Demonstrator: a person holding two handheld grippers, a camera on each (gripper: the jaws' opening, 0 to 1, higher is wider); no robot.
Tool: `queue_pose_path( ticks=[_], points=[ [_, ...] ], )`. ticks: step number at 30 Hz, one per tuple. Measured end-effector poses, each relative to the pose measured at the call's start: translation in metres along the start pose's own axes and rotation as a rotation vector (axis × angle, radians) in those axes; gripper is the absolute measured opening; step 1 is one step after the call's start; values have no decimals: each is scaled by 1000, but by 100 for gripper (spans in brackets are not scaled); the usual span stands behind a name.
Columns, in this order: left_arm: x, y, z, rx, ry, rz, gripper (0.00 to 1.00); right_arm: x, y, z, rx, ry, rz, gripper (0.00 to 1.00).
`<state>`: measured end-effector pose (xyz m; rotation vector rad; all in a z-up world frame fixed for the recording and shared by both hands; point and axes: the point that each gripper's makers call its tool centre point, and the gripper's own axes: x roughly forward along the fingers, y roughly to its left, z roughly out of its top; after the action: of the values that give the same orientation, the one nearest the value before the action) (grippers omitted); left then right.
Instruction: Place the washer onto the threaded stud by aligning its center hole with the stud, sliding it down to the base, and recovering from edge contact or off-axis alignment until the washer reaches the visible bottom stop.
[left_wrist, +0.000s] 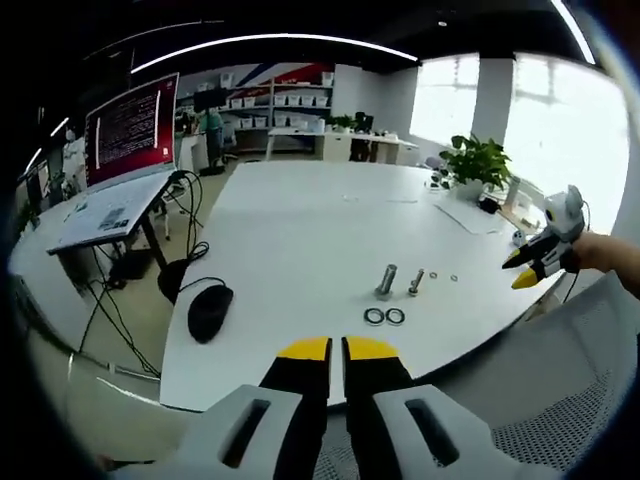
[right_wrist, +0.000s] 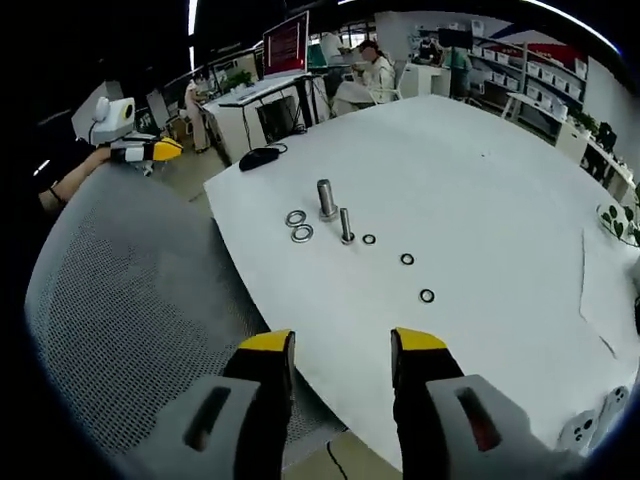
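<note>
On the white table (left_wrist: 300, 230) stand two upright threaded studs, a thick one (left_wrist: 386, 280) and a thinner one (left_wrist: 416, 282). Two large washers (left_wrist: 374, 316) (left_wrist: 396, 316) lie flat just in front of them, and smaller washers (left_wrist: 433, 274) lie beside. My left gripper (left_wrist: 337, 350) is shut and empty, held back from the table's near edge. My right gripper (right_wrist: 344, 345) is open and empty, above a mesh chair back, short of the studs (right_wrist: 327, 198) (right_wrist: 346, 225) and the large washers (right_wrist: 296, 217) (right_wrist: 302, 234). Three small washers (right_wrist: 407, 259) trail to the right.
A black mouse (left_wrist: 210, 310) lies on the table's left corner. The grey mesh chair back (right_wrist: 130, 300) stands against the table's edge. A potted plant (left_wrist: 478, 160) and papers sit at the far side. A desk with a red-lit monitor (left_wrist: 130, 130) stands to the left.
</note>
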<state>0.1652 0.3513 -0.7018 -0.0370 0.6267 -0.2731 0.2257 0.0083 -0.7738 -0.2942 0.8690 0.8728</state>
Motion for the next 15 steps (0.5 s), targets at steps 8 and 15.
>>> queue_pose_path(
  ticks=[8, 15],
  points=[
    [0, 1, -5, 5, 24, 10, 1, 42, -38, -11, -91, 103, 15, 35],
    [-2, 1, -6, -14, 24, 11, 0, 62, -60, -13, -99, 180, -2, 33]
  ],
)
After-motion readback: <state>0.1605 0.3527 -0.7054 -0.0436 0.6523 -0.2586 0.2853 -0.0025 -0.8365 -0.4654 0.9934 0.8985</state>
